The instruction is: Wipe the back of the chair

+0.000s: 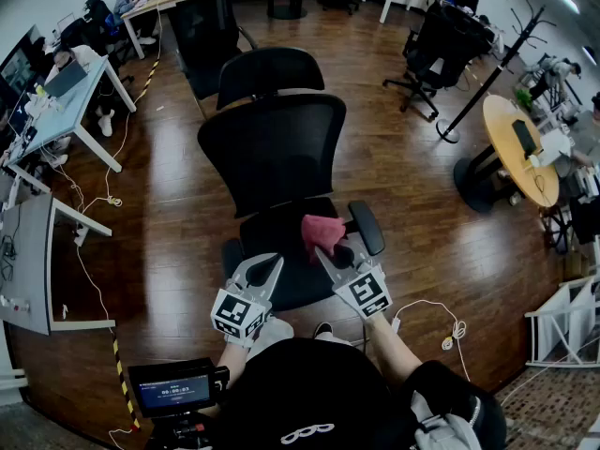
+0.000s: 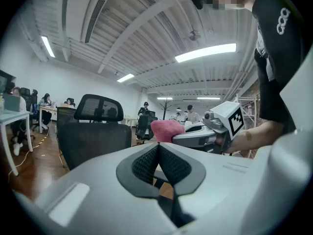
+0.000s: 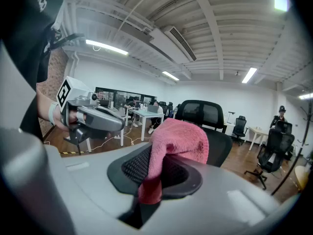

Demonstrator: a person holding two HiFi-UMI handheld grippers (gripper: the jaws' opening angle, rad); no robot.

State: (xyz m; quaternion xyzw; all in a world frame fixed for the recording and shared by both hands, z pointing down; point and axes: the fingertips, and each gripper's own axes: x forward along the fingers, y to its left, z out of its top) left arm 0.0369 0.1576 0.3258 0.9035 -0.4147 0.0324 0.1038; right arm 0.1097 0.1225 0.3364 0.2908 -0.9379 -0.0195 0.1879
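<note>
Clamping pink cloth point(image 1: 325, 229), right gripper point(image 1: 324, 251) near the chair back point(image 1: 277, 148), left gripper point(image 1: 266, 264) closed, empty.

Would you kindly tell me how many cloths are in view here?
1: the pink cloth, clamped in the right gripper by the chair seat; others may be hidden.

The head view looks steeply down from above the person onto the chair point(image 1: 272, 148) at frame centre, with the left gripper point(image 1: 260, 268) and right gripper point(image 1: 326, 251) close at the bottom centre. Both gripper views sit low on their own jaws and face out level across the office, with ceiling filling the upper half. The left gripper view has the chair point(image 2: 95, 131) at middle left and the right gripper point(image 2: 182, 135) with the pink cloth point(image 2: 166, 129) near at middle right. The right gripper view shares the chair point(image 3: 215, 131), the cloth point(image 3: 178, 141) and the left gripper point(image 3: 120, 126).
</note>
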